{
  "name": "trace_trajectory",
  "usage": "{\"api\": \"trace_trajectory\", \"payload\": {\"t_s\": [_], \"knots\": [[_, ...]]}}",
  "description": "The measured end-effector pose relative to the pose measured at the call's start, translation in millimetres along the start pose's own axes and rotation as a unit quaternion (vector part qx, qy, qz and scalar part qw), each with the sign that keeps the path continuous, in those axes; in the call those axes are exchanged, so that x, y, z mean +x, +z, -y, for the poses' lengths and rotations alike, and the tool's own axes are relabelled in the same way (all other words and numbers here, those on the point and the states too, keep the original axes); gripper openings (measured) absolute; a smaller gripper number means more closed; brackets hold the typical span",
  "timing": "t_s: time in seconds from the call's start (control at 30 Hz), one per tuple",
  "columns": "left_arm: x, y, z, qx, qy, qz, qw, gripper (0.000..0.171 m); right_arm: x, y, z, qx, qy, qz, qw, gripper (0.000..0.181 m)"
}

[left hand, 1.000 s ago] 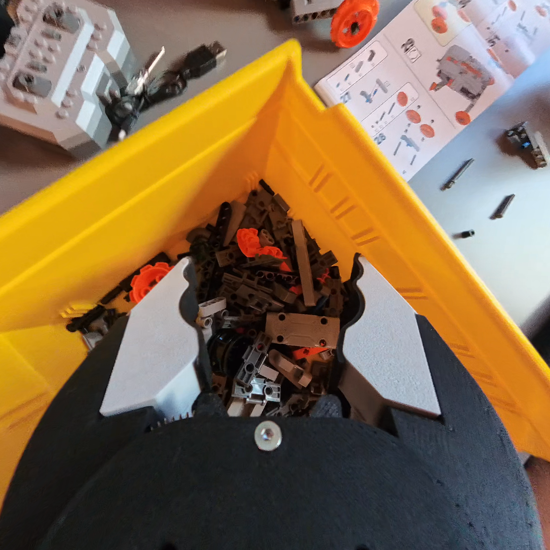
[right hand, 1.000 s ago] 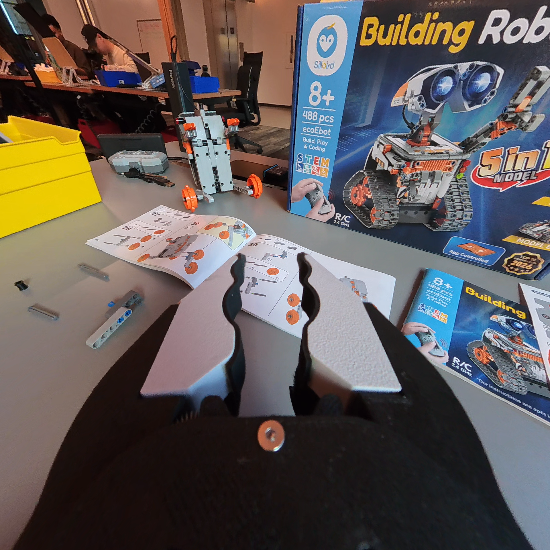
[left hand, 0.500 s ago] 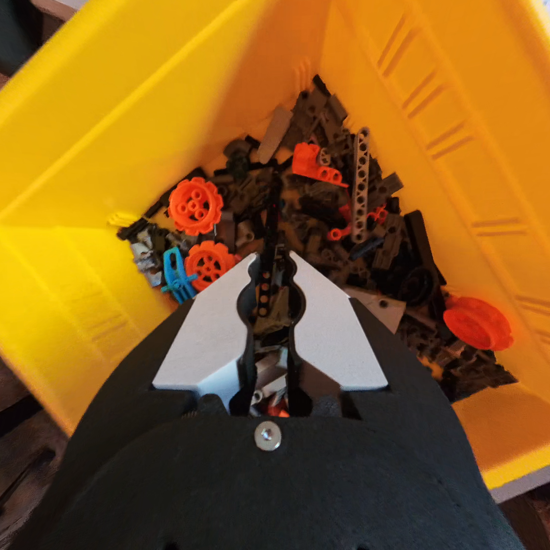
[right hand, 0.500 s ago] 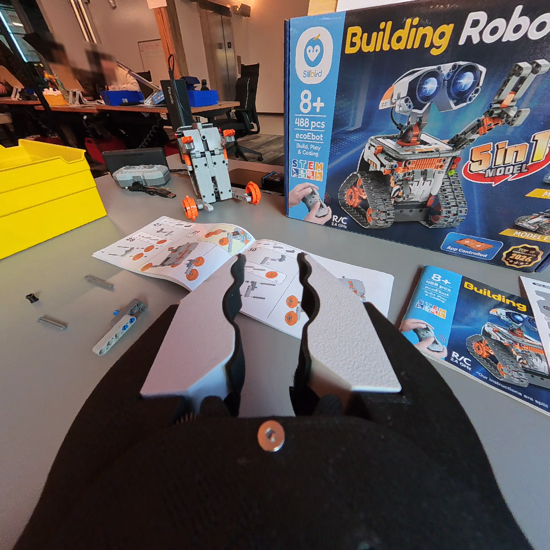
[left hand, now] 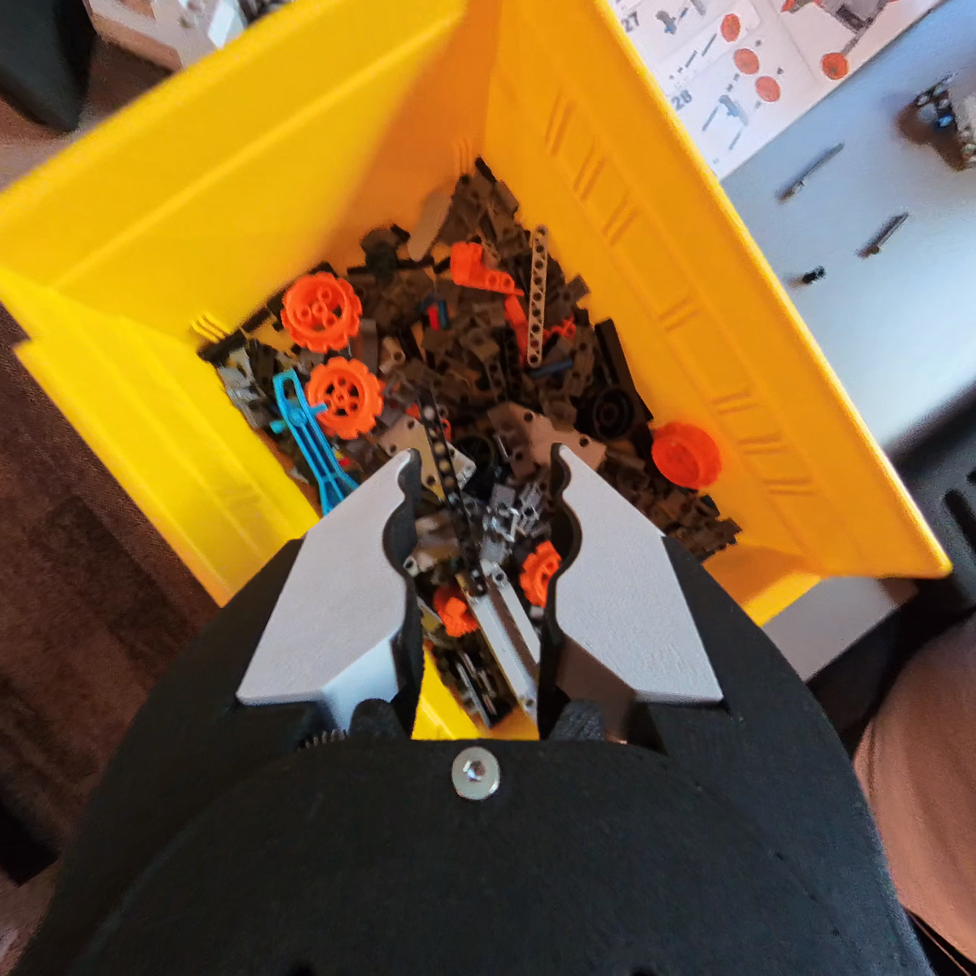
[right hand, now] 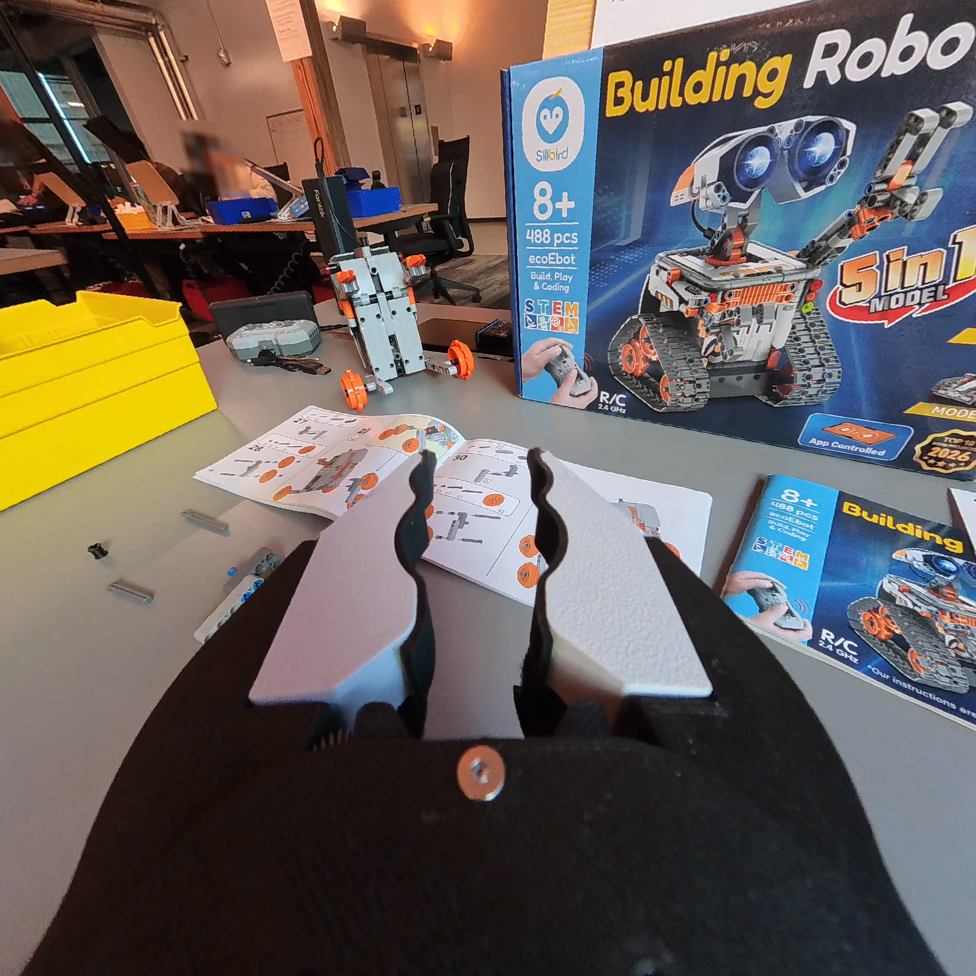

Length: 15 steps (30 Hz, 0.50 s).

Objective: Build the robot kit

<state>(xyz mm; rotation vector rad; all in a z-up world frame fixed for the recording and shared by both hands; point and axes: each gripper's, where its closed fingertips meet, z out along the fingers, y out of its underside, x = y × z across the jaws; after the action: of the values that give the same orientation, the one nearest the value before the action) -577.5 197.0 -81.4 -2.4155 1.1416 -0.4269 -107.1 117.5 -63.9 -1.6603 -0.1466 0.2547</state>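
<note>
1. Two claws to check. Find the left claw [left hand: 483,459] poised over the open top of the yellow bin [left hand: 317,158], jaws set moderately apart and clamping nothing.
2. Note the black holed beam [left hand: 441,449] crossing the gap near the left finger. Cannot tell whether it touches that finger; judged to be lying loose on the heap.
3. Read the bin contents as one mixed heap of building parts, mostly dark grey and black:
   - two orange gears [left hand: 321,311] at far left, one just beside the other;
   - blue forked tool [left hand: 311,443] against the left wall;
   - pale long beam [left hand: 536,296] toward the far side;
   - orange round hub [left hand: 685,454] by the right wall.
4. Treat the bin as bulk storage, probably kept at the left edge of the surface [right hand: 132,686] for easy reach.
5. Find the right claw [right hand: 480,454] low over the surface, jaws narrowly apart and empty, aimed at the open instruction booklet [right hand: 327,459].
6. Note the loose grey pins [right hand: 206,520] and short beam with blue pegs [right hand: 248,581] left of that claw, apparently laid out apart from the heap.
7. Locate the part-built model [right hand: 385,317] upright beyond the booklet, with the printed box [right hand: 739,237] standing at far right.
</note>
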Motion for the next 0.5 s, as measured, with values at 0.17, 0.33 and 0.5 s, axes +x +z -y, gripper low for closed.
{"api": "trace_trajectory", "payload": {"t_s": [0.17,0.33,0.5], "knots": [[-22.8,47.0,29.3,-0.034,-0.002,0.017,0.999,0.060,0.4,1.0,-4.5,-0.011,-0.005,-0.002,1.000,0.035],[-34.3,85.9,33.6,-0.082,-0.039,0.001,0.996,0.058,3.3,1.1,-7.9,-0.017,-0.005,-0.007,1.000,0.035],[-27.4,89.0,39.0,-0.072,-0.049,-0.022,0.996,0.071,3.2,2.2,-7.5,-0.016,-0.003,-0.003,1.000,0.035]]}}
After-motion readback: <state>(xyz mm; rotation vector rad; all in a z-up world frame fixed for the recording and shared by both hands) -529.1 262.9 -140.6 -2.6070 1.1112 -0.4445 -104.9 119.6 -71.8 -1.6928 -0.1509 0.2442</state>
